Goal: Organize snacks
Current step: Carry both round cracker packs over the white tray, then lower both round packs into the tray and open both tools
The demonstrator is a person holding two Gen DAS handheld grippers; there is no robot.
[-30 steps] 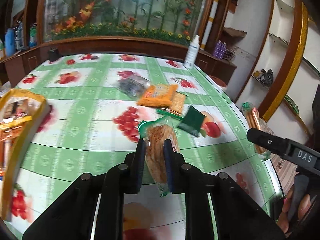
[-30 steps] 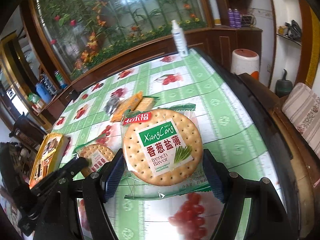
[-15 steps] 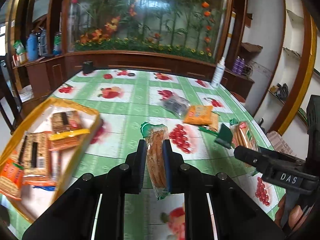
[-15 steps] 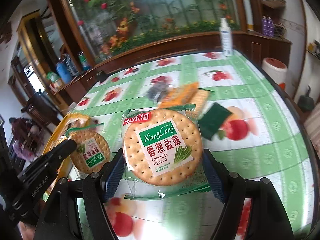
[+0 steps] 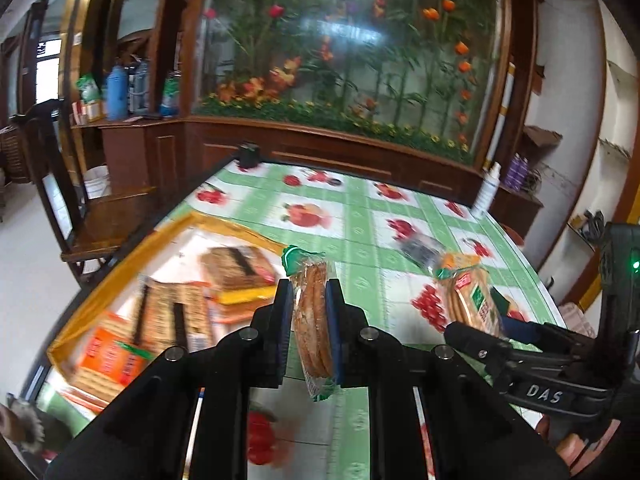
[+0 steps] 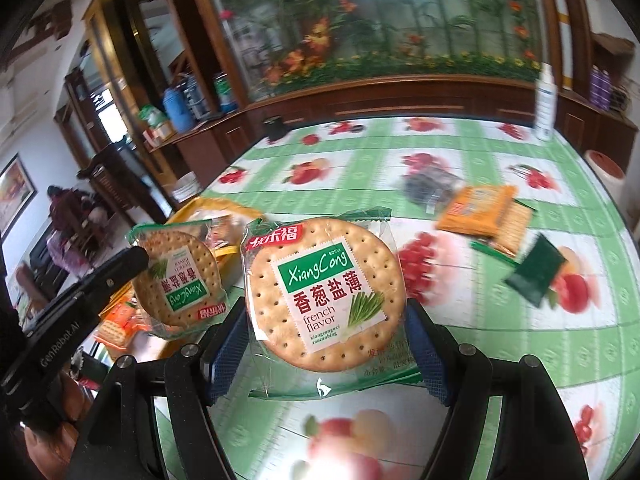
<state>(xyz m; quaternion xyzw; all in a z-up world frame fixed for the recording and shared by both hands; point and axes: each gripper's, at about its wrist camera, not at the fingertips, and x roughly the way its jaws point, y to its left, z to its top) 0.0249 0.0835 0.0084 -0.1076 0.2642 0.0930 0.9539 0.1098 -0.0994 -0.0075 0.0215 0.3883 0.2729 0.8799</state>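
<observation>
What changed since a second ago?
Both grippers swung toward the yellow tray, which now fills the lower left of the left wrist view. The left gripper still pinches its cracker pack edge-on; the right gripper still holds its pack flat.

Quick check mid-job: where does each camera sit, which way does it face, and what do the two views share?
Left wrist: on the left gripper, facing the yellow tray; own fingers clamp a cracker pack edge-on.
Right wrist: on the right gripper, facing the table; fingers hold a cracker pack flat.
Shared: each sees the other gripper, the tray and the table.
</observation>
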